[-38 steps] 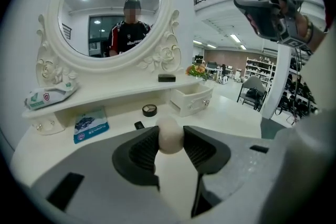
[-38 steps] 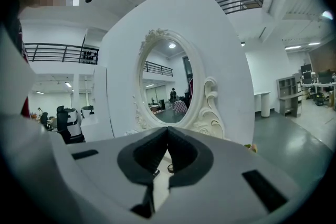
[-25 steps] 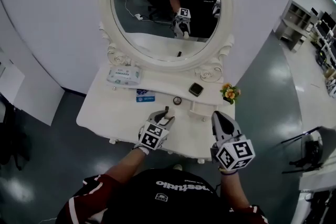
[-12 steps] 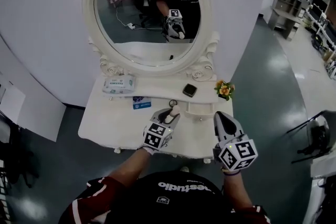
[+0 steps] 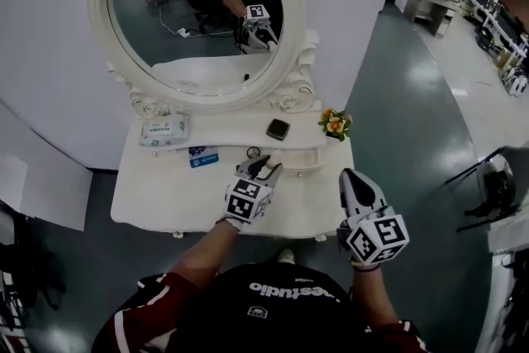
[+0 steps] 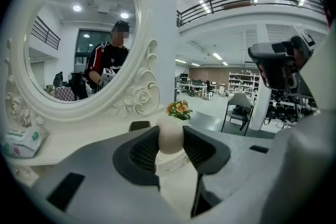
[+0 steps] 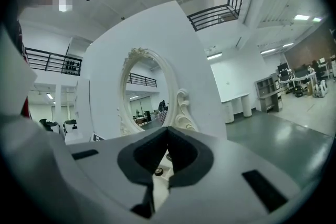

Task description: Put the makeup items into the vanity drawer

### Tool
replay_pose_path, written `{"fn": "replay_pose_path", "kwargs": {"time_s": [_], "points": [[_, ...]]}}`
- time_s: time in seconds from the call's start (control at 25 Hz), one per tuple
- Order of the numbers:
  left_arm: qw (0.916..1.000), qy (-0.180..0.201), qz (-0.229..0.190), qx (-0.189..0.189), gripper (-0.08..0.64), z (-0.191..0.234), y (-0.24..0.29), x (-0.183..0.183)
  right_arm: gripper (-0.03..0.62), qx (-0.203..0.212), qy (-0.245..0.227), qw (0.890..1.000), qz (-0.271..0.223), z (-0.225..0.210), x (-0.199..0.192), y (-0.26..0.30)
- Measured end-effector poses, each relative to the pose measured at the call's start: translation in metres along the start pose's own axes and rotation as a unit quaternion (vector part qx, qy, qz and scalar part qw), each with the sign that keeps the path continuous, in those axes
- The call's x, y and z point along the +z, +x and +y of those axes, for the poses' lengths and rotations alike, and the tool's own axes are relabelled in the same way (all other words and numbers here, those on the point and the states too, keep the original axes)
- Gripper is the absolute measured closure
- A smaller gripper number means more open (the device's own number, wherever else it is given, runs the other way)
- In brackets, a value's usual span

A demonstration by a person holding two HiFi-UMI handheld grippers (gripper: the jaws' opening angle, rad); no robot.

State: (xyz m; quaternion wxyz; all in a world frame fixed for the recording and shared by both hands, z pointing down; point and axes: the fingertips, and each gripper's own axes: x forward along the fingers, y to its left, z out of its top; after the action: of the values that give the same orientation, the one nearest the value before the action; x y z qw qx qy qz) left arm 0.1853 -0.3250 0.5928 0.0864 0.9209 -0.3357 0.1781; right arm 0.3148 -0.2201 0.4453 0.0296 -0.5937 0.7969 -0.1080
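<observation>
Beige sponge [image 6: 170, 136] — pinched, inside left tool [image 5: 259, 169]

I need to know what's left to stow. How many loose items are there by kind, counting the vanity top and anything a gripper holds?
wipes pack: 1
small blue box: 1
small round item: 1
dark square compact: 1
flower pot: 1
beige sponge, in the left gripper: 1
Total: 6
</observation>
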Motion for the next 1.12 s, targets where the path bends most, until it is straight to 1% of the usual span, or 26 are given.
{"fn": "replay_pose_path", "kwargs": {"time_s": [0.28, 0.68, 0.96, 1.12], "points": [[0.9998, -0.018, 0.004, -0.006, 0.416, -0.004, 0.029, -0.004, 0.588, -0.019, 0.005, 1.000, 0.014, -0.020, -0.008, -0.004], [0.9986, -0.025, 0.047, -0.004, 0.414, -0.002, 0.074, -0.038, 0.589, -0.025, 0.005, 0.999, 0.039, -0.042, -0.020, 0.001], [0.9976, -0.029, 0.062, 0.004, 0.406, 0.003, 0.085, -0.055, 0.589, -0.027, 0.010, 0.998, 0.055, -0.049, -0.029, 0.008], [0.9968, -0.024, 0.076, 0.006, 0.395, 0.004, 0.088, -0.063, 0.588, -0.023, 0.008, 0.998, 0.056, -0.046, -0.029, 0.012]]}}
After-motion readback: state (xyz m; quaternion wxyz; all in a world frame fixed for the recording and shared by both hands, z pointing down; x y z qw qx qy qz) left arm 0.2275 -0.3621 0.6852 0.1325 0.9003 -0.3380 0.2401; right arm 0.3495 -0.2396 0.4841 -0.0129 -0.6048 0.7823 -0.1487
